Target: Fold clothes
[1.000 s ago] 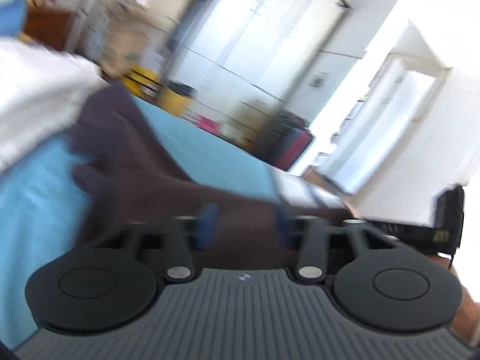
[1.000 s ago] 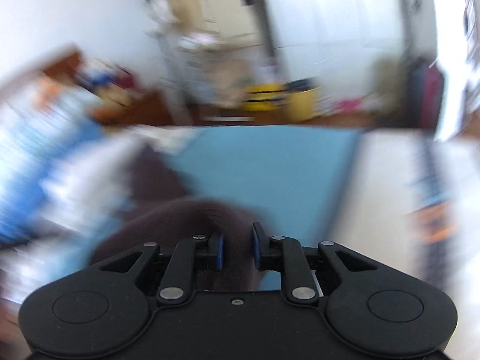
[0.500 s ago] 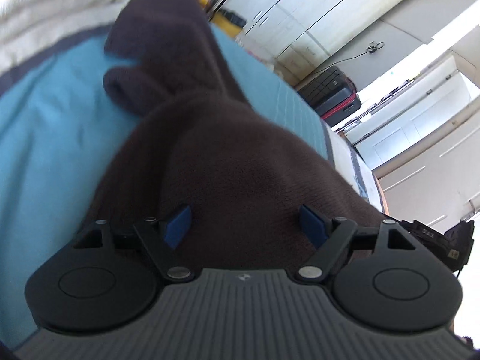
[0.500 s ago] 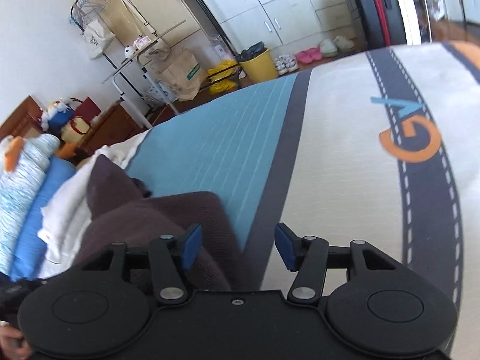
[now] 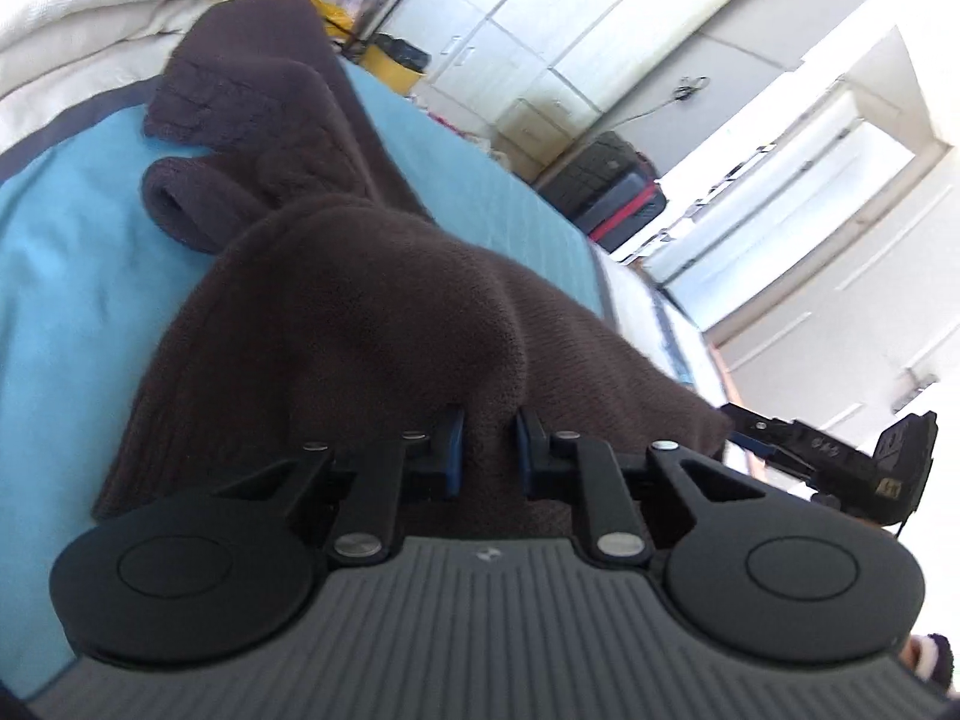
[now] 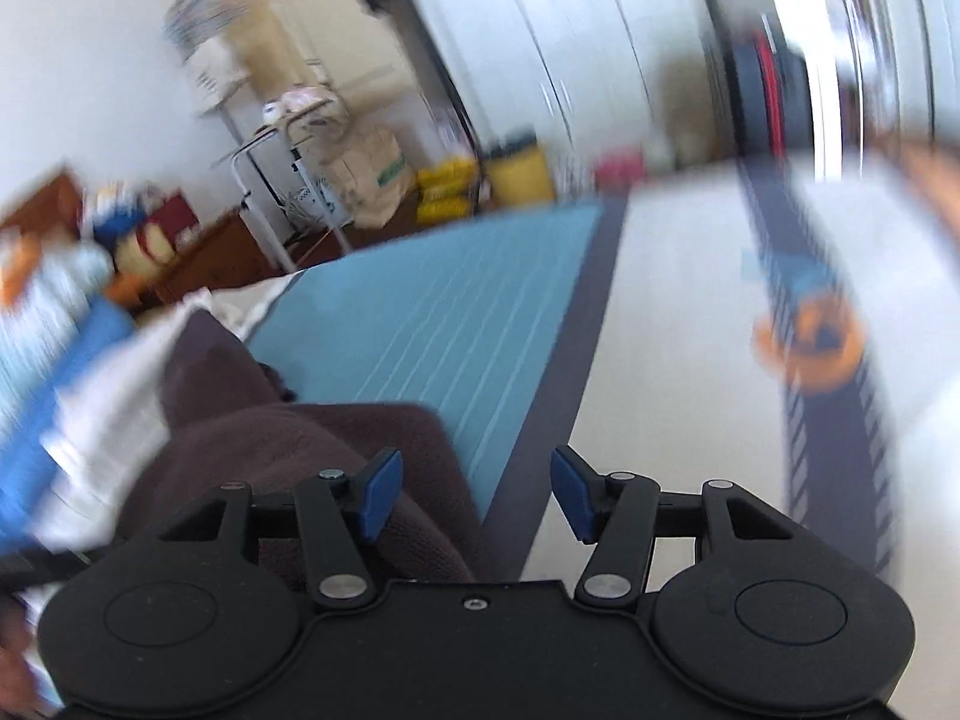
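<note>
Left wrist view showed the left gripper (image 5: 487, 444) with its fingers (image 5: 451, 450) having just closed, pinching a raised fold of the dark brown sweater (image 5: 360, 312), which lay bunched on the blue bedspread (image 5: 66, 276), a sleeve cuff (image 5: 174, 204) curled beyond it. Right wrist view, blurred, showed the right gripper (image 6: 474, 495) with fingers spread about halfway, holding nothing; the left blue pad hung over the sweater's edge, the right over the bed's white part (image 6: 672, 324).
</note>
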